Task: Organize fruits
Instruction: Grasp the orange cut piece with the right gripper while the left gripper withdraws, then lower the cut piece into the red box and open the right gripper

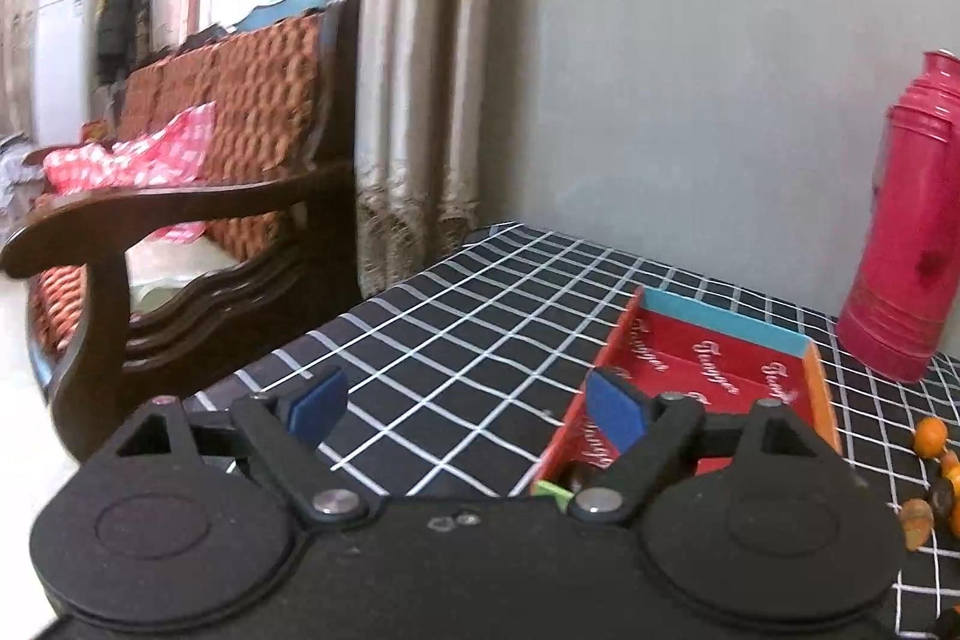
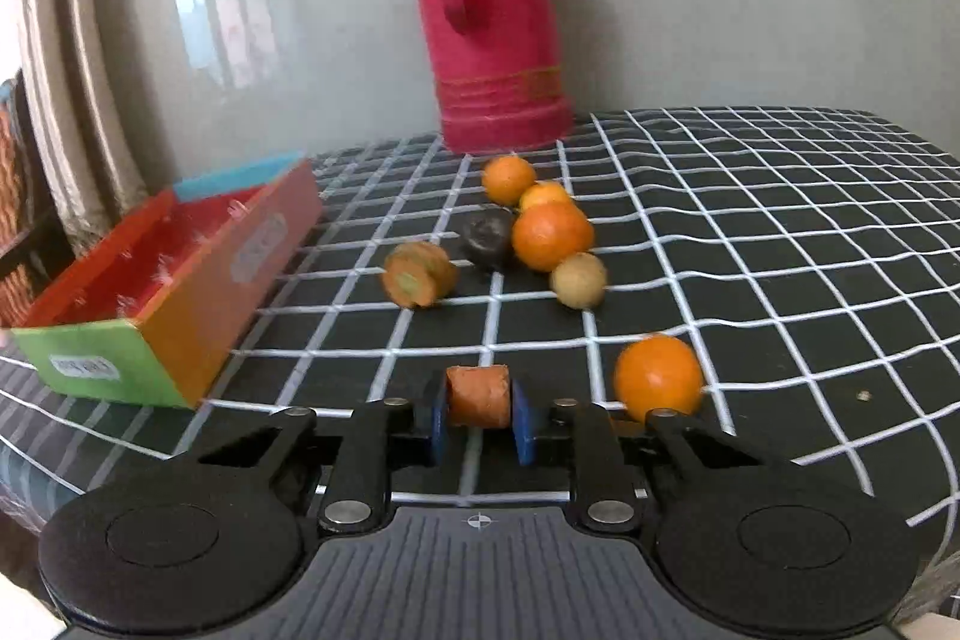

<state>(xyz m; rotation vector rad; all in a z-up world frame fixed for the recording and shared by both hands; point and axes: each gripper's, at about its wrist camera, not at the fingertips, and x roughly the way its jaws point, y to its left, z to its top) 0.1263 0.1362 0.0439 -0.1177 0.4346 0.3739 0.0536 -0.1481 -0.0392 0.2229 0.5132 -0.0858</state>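
Note:
In the right wrist view my right gripper [image 2: 478,415] is shut on a short orange chunk of fruit [image 2: 478,394], its blue pads [image 2: 525,421] pressing both ends. Ahead on the checked tablecloth lie several oranges [image 2: 551,235], one more orange [image 2: 658,377] at the right, a tan round fruit [image 2: 578,280], a dark fruit [image 2: 487,237] and a sliced orange piece [image 2: 418,274]. The red cardboard box [image 2: 198,280] sits at the left. In the left wrist view my left gripper [image 1: 467,406] is open and empty, its right finger over the box's [image 1: 636,340] left wall.
A tall pink thermos [image 2: 492,16] stands at the back by the grey wall, seen also as the pink thermos [image 1: 906,232]. A wooden armchair [image 1: 198,220] with a checked cloth stands left of the table, beside curtains [image 1: 414,58]. The table edge runs close to the chair.

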